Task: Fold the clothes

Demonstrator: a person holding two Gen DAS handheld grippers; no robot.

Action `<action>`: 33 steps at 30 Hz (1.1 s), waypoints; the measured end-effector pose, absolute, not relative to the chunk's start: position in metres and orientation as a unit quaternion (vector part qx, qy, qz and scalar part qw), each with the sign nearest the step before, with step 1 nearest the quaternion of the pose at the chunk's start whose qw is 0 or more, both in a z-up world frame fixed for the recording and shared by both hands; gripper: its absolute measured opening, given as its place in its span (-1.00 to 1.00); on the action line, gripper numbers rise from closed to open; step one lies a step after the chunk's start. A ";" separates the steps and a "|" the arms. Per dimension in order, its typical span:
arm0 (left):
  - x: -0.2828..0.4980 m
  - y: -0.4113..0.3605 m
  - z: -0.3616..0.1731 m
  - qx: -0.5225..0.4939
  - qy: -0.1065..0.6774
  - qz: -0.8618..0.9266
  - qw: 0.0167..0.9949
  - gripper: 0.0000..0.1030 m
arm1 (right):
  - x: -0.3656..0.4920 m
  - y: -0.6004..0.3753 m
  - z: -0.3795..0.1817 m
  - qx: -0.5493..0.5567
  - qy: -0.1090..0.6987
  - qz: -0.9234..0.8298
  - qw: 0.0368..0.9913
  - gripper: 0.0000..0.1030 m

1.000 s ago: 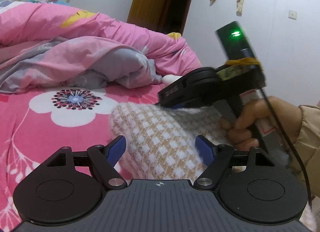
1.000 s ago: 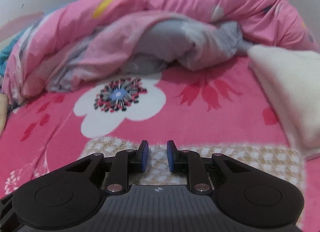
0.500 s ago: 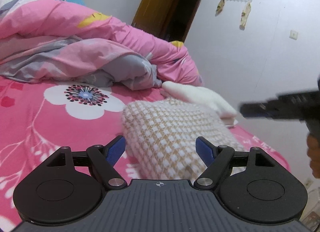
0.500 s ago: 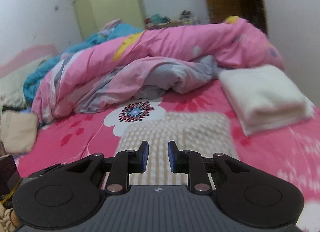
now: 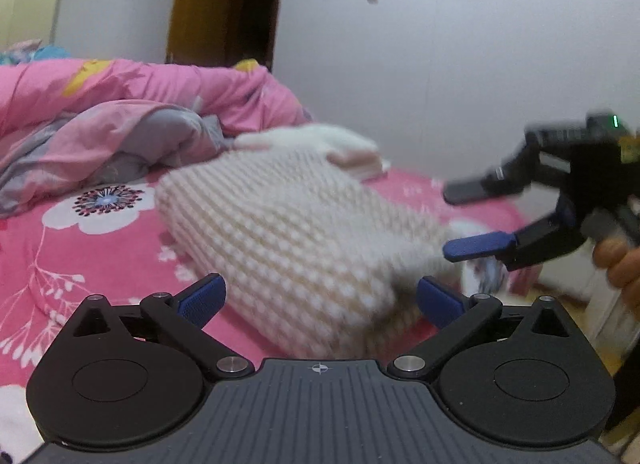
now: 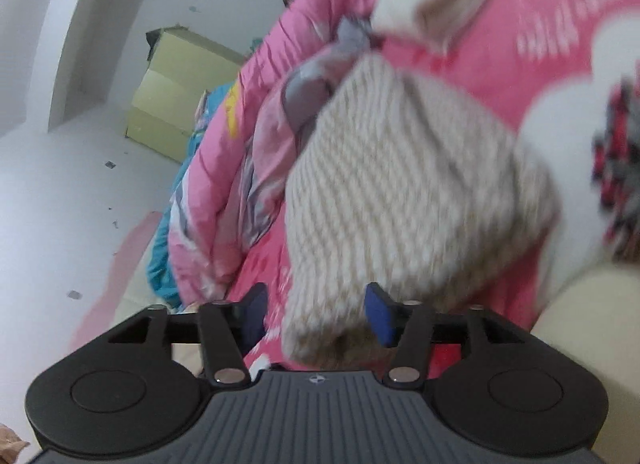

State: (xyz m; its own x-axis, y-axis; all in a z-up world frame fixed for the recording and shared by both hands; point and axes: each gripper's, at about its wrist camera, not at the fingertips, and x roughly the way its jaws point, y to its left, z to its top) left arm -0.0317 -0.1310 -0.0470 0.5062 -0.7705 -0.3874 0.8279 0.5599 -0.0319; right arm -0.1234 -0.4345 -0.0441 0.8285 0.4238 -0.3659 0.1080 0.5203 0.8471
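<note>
Folded beige-and-white checked sweater (image 5: 296, 232) on pink bedsheet (image 5: 100, 264); both grippers' fingers opening, clear of it.

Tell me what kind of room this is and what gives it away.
Very likely a home bedroom. A bed with a pink floral sheet carries a rumpled pink and grey quilt and a folded beige-and-white checked knit garment. Behind stand a brown wooden door and a pale yellow wardrobe.

Tilted view over right claw (image 6: 316, 314), jaws opening around near corner of folded checked sweater (image 6: 404, 180) (pads not pressing), lying on pink floral bed (image 6: 520, 48) beside rumpled pink quilt (image 6: 224, 168).
</note>
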 end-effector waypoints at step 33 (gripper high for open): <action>-0.030 -0.168 -0.073 0.127 0.142 -0.279 0.941 0.85 | -0.112 -0.445 -0.083 0.563 0.188 0.044 0.804 -0.79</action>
State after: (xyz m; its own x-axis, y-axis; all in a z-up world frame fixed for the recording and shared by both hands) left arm -0.0300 -0.1676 -0.0733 0.8040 -0.4896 -0.3376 0.5614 0.8121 0.1592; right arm -0.1124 -0.4448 -0.0832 0.9256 0.2820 -0.2523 0.1410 0.3619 0.9215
